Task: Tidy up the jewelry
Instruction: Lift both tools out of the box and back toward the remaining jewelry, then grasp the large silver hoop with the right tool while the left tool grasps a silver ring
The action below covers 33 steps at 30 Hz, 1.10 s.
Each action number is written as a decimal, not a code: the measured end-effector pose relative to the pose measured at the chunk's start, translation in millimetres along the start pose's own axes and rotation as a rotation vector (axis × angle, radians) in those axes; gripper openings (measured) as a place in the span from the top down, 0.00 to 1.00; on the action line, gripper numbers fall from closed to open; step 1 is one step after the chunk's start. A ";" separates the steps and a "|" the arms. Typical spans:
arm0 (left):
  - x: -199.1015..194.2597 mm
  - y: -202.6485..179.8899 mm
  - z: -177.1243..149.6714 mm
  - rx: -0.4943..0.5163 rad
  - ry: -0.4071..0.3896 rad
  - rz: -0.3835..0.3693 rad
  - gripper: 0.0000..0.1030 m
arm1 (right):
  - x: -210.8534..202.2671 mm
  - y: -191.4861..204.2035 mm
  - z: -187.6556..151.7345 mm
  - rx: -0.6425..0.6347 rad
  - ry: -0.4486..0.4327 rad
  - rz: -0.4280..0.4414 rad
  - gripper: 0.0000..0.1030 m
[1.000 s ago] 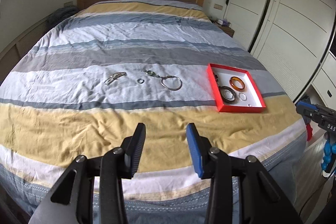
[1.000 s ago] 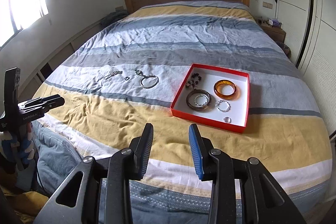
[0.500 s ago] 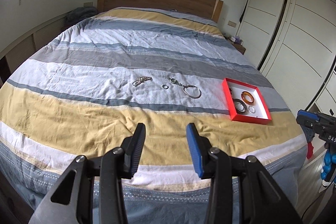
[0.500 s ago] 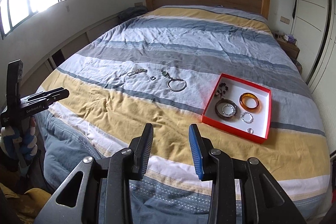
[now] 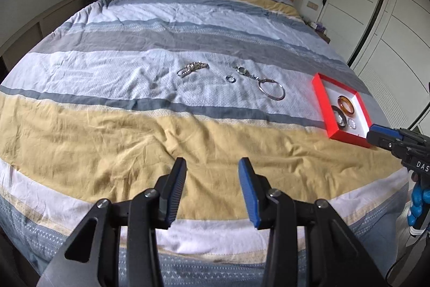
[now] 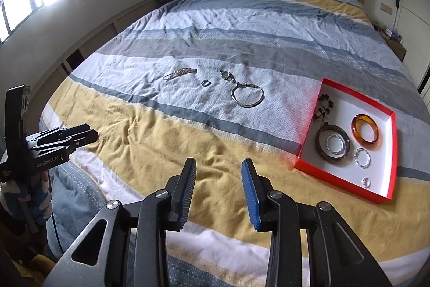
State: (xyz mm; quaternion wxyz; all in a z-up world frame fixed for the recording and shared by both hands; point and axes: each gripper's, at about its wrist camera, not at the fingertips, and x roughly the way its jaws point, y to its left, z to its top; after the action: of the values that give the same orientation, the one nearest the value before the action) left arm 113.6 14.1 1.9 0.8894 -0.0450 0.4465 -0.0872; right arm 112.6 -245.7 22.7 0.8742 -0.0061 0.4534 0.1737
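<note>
At the far left of the right wrist view the left gripper [image 6: 88, 135] hovers over the bed's edge with its fingers nearly together and nothing between them, though from this side angle I cannot tell if they fully meet; its own camera shows the jaws parted and empty. Moving right across the striped duvet [image 6: 166, 152], four loose pieces lie in a row on the pale band, well apart from both grippers: a sparkly chain bracelet [image 6: 179, 73], a small ring [image 6: 206, 82], a silver watch [image 6: 225, 75] and, touching its strap end, a thin silver bangle [image 6: 247, 96]. They sit out in the open, probably so that each can be picked singly and carried over. In the foreground the right gripper [image 6: 219, 188] is held low over the yellow band, jaws spread wide and holding nothing, pointed roughly at the gap between the loose pieces and the box, which reads as a ready stance before a reach. To the right rests the red tray [image 6: 309, 136], a shallow white-lined box already partly filled: a dark beaded bracelet [image 6: 323, 108] in the far left corner, a brown bangle [image 6: 319, 145] with a crystal ring-shaped bracelet [image 6: 335, 144] lying inside it, an amber bangle [image 6: 366, 131], a smaller clear beaded ring [image 6: 362, 157] and a tiny clear stone [image 6: 366, 182] near the front wall. About half the job looks done.
</note>
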 end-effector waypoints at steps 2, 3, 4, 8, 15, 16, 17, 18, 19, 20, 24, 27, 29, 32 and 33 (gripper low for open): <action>21.3 -0.8 10.0 0.013 0.022 -0.003 0.63 | 24.3 -8.0 10.8 0.020 0.017 0.010 0.66; 32.3 -1.8 16.5 0.022 0.031 -0.003 0.63 | 35.8 -12.9 17.6 0.037 0.020 0.016 0.66; 43.2 -3.0 23.9 0.032 0.036 -0.003 0.63 | 46.9 -18.1 24.9 0.056 0.020 0.018 0.66; 86.5 -10.4 58.7 0.064 0.041 -0.023 0.63 | 87.6 -37.8 55.1 0.115 0.009 0.007 0.66; 158.1 -28.3 104.9 0.090 0.040 -0.065 0.63 | 154.5 -68.7 87.6 0.172 0.036 -0.038 0.66; 166.7 -29.6 108.4 0.088 0.043 -0.070 0.63 | 162.5 -71.9 89.6 0.180 0.039 -0.043 0.66; 174.6 -31.2 110.9 0.087 0.045 -0.074 0.63 | 168.8 -75.3 90.9 0.188 0.042 -0.046 0.66; 182.3 -32.7 113.3 0.089 0.049 -0.075 0.63 | 174.7 -78.4 91.9 0.196 0.046 -0.046 0.66; 189.5 -34.3 115.1 0.093 0.053 -0.072 0.63 | 179.7 -82.0 92.4 0.202 0.048 -0.047 0.66; 196.7 -35.3 117.1 0.096 0.058 -0.067 0.63 | 184.3 -84.7 92.7 0.208 0.051 -0.049 0.66; 218.4 -36.6 122.3 0.088 0.069 -0.052 0.63 | 200.0 -90.6 92.4 0.226 0.059 -0.039 0.66; 228.9 -37.5 125.6 0.089 0.068 -0.045 0.63 | 209.4 -92.5 91.8 0.235 0.066 -0.033 0.66; 233.7 -37.7 126.5 0.095 0.066 -0.043 0.63 | 213.9 -93.3 92.3 0.240 0.067 -0.035 0.67; 238.0 -38.6 126.2 0.103 0.060 -0.040 0.64 | 219.6 -93.2 93.4 0.240 0.069 -0.038 0.68; 238.8 -38.9 125.7 0.106 0.058 -0.038 0.65 | 221.7 -93.4 93.5 0.240 0.072 -0.040 0.70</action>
State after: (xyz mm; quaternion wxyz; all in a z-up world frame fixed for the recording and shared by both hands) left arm 349.9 -70.4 -104.7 0.8754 -0.0040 0.4658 -0.1290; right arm 332.6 -251.6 -112.2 0.8551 0.0832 0.5017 0.1006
